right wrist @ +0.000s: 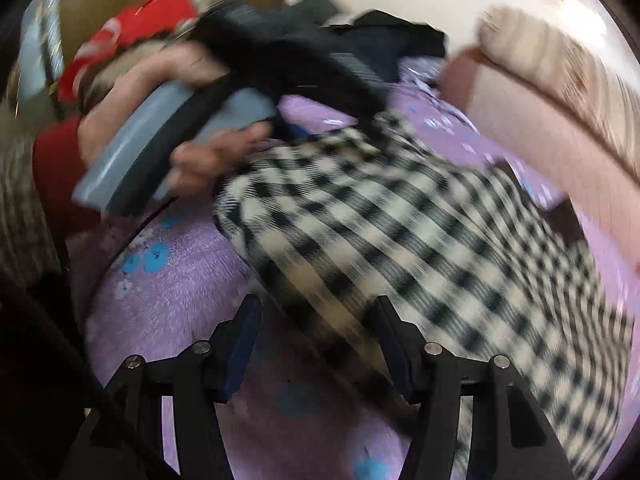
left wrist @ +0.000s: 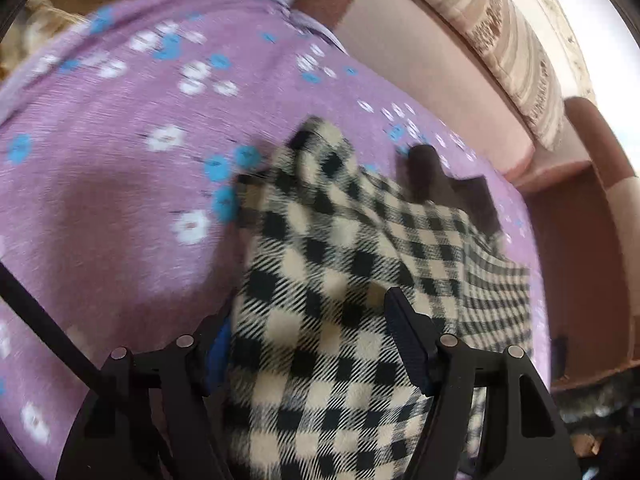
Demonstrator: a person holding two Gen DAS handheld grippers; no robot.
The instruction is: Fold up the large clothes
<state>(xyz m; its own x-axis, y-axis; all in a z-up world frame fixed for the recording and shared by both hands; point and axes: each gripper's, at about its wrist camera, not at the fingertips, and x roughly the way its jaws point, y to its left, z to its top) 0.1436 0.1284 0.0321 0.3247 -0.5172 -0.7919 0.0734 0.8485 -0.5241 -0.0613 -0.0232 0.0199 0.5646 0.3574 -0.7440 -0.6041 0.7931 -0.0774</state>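
A black-and-cream checked garment (left wrist: 320, 264) lies crumpled on a purple flowered sheet (left wrist: 120, 184). My left gripper (left wrist: 308, 312) stands over it with a thick fold of the cloth between its fingers. The ribbed face of its right pad (left wrist: 404, 332) shows bare, so the jaws are open. In the right wrist view the same garment (right wrist: 400, 216) stretches across the sheet (right wrist: 172, 288). My right gripper (right wrist: 316, 304) is open at its near edge, with a dark blurred strip of cloth between the fingers. A hand (right wrist: 132, 92) holds the left gripper's grey handle (right wrist: 168, 128) at the garment's far end.
The sheet covers a sofa with a pink backrest (left wrist: 424, 60), a striped cushion (left wrist: 508, 40) and a brown armrest (left wrist: 580, 248). Dark clothes (right wrist: 384, 40) are piled at the far end. A red patterned cloth (right wrist: 136, 24) shows behind the hand.
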